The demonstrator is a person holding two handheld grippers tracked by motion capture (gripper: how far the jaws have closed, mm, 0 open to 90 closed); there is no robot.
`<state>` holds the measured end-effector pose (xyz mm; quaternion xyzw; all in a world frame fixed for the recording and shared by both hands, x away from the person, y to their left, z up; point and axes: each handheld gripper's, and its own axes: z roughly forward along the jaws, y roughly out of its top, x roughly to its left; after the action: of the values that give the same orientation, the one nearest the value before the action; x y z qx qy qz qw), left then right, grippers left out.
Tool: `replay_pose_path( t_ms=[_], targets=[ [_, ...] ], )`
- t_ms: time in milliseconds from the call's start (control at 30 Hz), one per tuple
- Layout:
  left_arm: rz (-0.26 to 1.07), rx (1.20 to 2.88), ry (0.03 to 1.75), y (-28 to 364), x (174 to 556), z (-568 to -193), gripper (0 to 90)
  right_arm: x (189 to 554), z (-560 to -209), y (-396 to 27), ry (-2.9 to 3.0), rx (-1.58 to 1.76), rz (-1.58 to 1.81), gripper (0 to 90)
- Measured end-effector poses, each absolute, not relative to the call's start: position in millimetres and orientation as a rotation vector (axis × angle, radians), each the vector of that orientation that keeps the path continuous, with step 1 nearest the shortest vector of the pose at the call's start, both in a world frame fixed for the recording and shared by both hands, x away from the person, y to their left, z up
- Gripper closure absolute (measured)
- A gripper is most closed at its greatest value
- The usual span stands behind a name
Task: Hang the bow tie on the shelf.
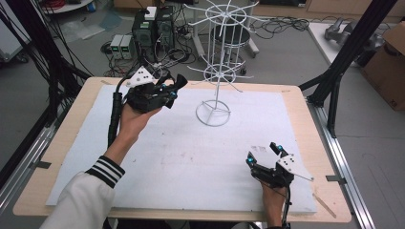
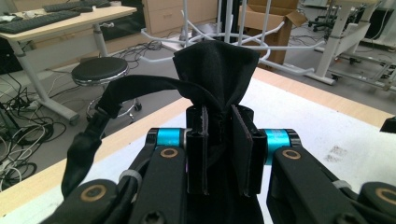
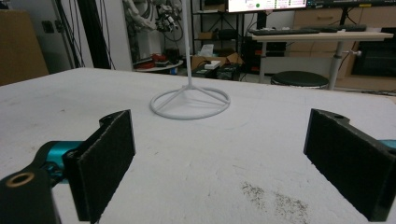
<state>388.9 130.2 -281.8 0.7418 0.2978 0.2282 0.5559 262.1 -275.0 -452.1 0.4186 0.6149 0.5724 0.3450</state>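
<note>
My left gripper [image 1: 177,87] is held above the table's far left, shut on a black cloth pouch [image 1: 180,82]. In the left gripper view the black cloth pouch [image 2: 215,70] bunches up between the two pads, and a black strap [image 2: 121,93] loops off to the left. A white wire rack [image 1: 218,71] stands at the middle back on a round base. My right gripper [image 1: 263,152] rests low at the front right, open, jaws wide apart with nothing between them. The right gripper view looks across the mat to the white wire rack's base [image 3: 190,103].
A white mat [image 1: 181,157] covers most of the wooden table [image 1: 57,157]. Black frame posts [image 1: 334,81] stand at the right edge. Cables, boxes and a stool [image 1: 229,36] sit on the floor behind the table.
</note>
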Motion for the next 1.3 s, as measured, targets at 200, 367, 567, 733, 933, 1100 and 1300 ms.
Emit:
replay_pose_path(
  t_ms=[200, 367, 567, 733, 933, 1100, 1300],
  targets=[
    [0.525, 1.753, 0.692, 118.2, 392.9, -279.4, 76.4, 262.0, -452.1, -275.3, 1.598, 1.088, 1.490, 7.9],
    [0.513, 1.758, 0.694, 109.3, 396.6, -279.6, 76.4, 262.0, -452.1, -275.4, 1.599, 1.089, 1.491, 7.9],
    [0.507, 1.764, 0.678, 97.1, 400.0, -275.2, 76.4, 262.0, -452.2, -275.7, 1.598, 1.095, 1.493, 7.9],
    [0.504, 1.767, 0.668, 89.0, 402.3, -275.6, 76.4, 262.3, -452.2, -276.1, 1.596, 1.091, 1.494, 7.9],
    [0.497, 1.787, 0.662, 83.5, 405.8, -281.1, 76.4, 261.9, -452.2, -276.1, 1.592, 1.092, 1.499, 7.8],
    [0.492, 1.798, 0.647, 78.5, 406.8, -284.1, 76.4, 262.1, -452.3, -276.7, 1.590, 1.094, 1.501, 7.8],
    [0.485, 1.816, 0.636, 71.0, 408.8, -290.8, 76.4, 262.0, -452.3, -276.6, 1.590, 1.093, 1.502, 7.8]
  ],
)
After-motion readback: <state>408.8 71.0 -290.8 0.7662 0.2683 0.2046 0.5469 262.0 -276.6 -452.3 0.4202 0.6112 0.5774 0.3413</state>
